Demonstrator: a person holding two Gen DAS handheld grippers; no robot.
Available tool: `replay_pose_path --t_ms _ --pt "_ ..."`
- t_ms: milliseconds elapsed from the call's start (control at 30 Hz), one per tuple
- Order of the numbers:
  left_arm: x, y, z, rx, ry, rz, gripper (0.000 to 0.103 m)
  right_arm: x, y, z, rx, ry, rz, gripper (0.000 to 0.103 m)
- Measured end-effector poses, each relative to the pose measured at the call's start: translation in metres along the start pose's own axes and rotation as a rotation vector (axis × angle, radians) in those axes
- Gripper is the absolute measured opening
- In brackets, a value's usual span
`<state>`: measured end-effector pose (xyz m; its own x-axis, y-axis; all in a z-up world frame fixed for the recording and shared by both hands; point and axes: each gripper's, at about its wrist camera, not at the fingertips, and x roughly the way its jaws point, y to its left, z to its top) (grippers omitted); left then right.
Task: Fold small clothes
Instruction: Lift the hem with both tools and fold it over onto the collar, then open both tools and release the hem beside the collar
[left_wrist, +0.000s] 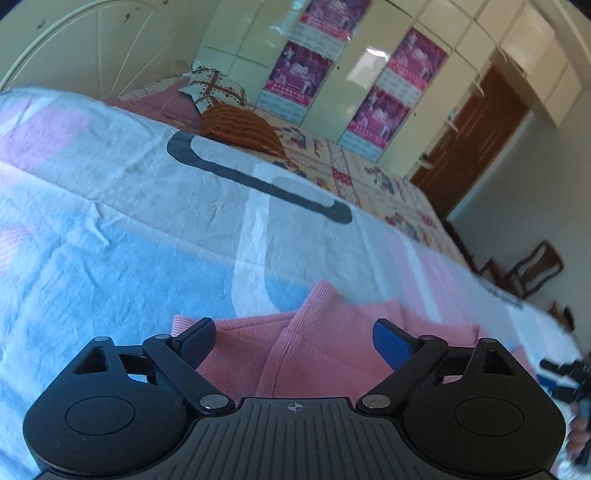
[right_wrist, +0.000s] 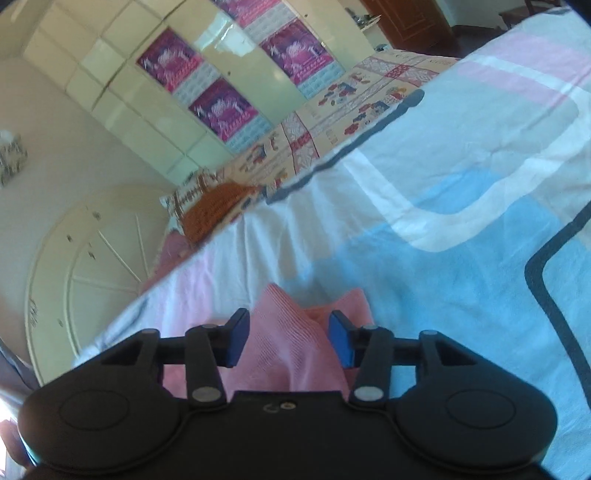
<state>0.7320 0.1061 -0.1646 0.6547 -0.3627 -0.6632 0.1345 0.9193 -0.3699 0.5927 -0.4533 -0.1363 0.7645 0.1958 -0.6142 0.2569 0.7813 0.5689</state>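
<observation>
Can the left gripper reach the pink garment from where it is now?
Probably yes. The left gripper stands open right over the pink garment, which lies on the bedsheet with nothing between.

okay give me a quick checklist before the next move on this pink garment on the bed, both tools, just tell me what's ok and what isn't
1. Left tool open, pads clear of the cloth: ok.
2. Right tool open, no visible pinch on the raised fold between its fingers: ok.
3. Pink garment resting on the bedsheet, not lifted: ok.
4. Garment lying flat: not ok, a fold sticks up.
5. Fold finished and edges lined up: cannot tell, most of it is hidden under the tools.
6. Sheet beyond the garment free of other clothes: ok; the orange pillow lies well off.
</observation>
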Motion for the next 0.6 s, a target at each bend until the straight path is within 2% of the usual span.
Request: replay_pose_path --t_ms 33,167,200,233,267,300,333,400,500,533,600 --pt "0.006 -0.005 -0.002 0.045 0.021 0.020 0.078 0.003 0.003 -0.002 -0.032 0.011 -0.029 0.046" --pt "0.017 -0.027 -0.010 0.238 0.038 0.079 0.075 0.010 0.022 -0.011 -0.191 0.028 -0.098 0.045" --pt "0.018 -0.032 -0.012 0.269 0.036 0.082 0.063 0.011 0.027 -0.013 -0.230 0.030 -0.106 0.044" --pt "0.019 -0.036 -0.014 0.293 0.033 0.079 0.044 0.012 0.032 -0.015 -0.271 0.034 -0.117 0.040" --pt "0.018 -0.039 -0.015 0.306 0.031 0.064 0.036 0.014 0.039 -0.017 -0.327 0.039 -0.144 0.029" --pt "0.015 -0.043 -0.016 0.311 0.023 0.058 0.015 0.016 0.047 -0.021 -0.399 0.044 -0.183 0.018" --pt "0.011 -0.046 -0.018 0.327 0.011 0.060 0.011 0.019 0.054 -0.024 -0.461 0.048 -0.209 0.011" --pt "-0.008 -0.048 -0.023 0.314 -0.091 0.060 0.009 0.015 0.066 -0.031 -0.557 0.026 -0.236 0.009" --pt "-0.034 -0.040 -0.030 0.235 -0.232 0.069 0.009 -0.007 0.074 -0.031 -0.563 -0.090 -0.203 0.009" --pt "-0.036 -0.036 -0.032 0.219 -0.256 0.091 0.009 -0.013 0.075 -0.030 -0.559 -0.119 -0.195 0.009" --pt "-0.026 -0.026 -0.031 0.176 -0.218 0.124 0.009 -0.011 0.073 -0.029 -0.555 -0.126 -0.194 0.009"
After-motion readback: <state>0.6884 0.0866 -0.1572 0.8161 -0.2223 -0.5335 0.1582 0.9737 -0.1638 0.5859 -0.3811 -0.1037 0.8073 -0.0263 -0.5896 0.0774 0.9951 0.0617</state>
